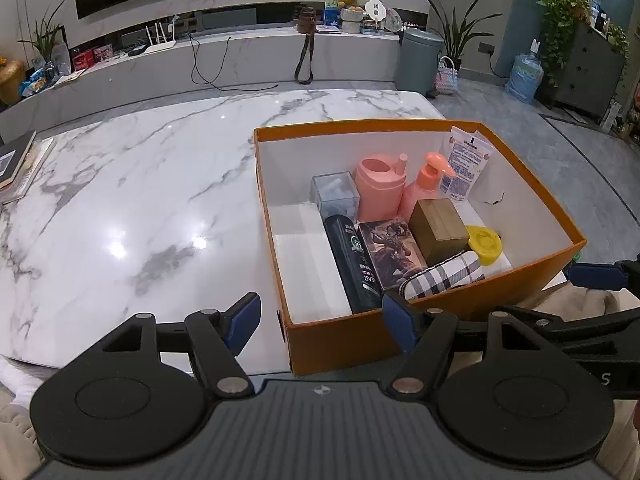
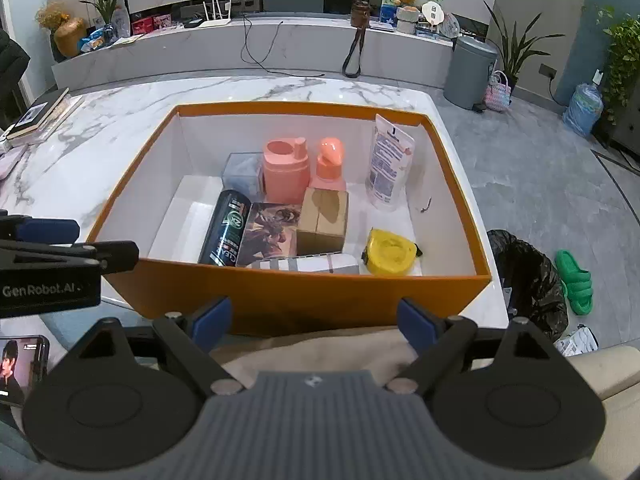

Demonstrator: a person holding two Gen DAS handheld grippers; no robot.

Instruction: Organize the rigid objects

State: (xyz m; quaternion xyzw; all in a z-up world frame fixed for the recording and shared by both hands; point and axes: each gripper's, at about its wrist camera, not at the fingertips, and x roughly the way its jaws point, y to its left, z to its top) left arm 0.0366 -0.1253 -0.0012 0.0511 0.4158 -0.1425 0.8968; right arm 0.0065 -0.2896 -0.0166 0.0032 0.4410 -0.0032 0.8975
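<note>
Marble tabletop (image 1: 140, 184) carries the orange box (image 2: 304, 300), which already holds the rigid objects — dark bottle (image 1: 354, 264) lying lengthwise front to back, plaid case (image 1: 444, 274) at the near wall. Left gripper (image 1: 320, 324) and right gripper (image 2: 316, 322) both stand apart and empty, short of that wall. Box lies ahead of both — the right gripper faces it squarely, so judged better placed.
</note>
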